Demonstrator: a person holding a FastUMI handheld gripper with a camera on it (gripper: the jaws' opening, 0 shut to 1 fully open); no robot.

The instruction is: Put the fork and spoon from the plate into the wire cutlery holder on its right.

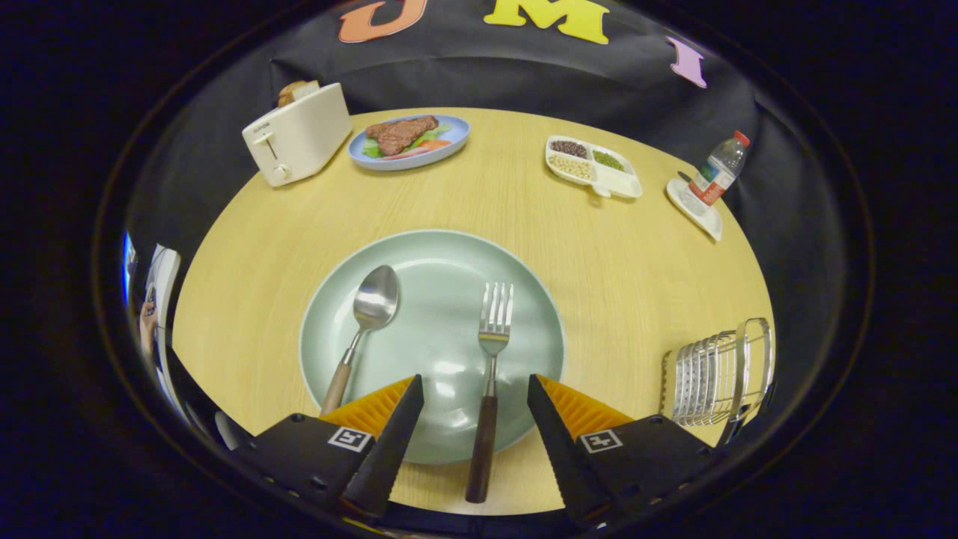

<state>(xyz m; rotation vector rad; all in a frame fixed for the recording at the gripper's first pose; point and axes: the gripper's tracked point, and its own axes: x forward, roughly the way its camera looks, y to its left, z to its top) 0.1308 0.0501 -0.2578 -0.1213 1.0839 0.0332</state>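
Gripper view: nothing is yet moved; the wooden-handled steel fork (490,374) and spoon (364,326) are seen lying on the round pale-green plate (419,254); the silver wire cutlery holder (718,374) right of it stands unfilled; the gripper (475,408) is held wide apart astride the fork's handle, gripping nothing.

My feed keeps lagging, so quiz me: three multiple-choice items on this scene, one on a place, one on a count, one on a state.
1. Where does the fork lie?
A. in the wire holder
B. on the green plate, handle between the gripper fingers
C. beside the toaster

2. How many pieces of cutlery are on the plate?
A. one
B. two
C. four

3. The gripper is:
A. open
B. shut on the fork
C. shut on the spoon

Answers:
1 B, the handle runs through the gap between the fingers.
2 B, fork and spoon.
3 A, the fingers stand wide apart, touching nothing.
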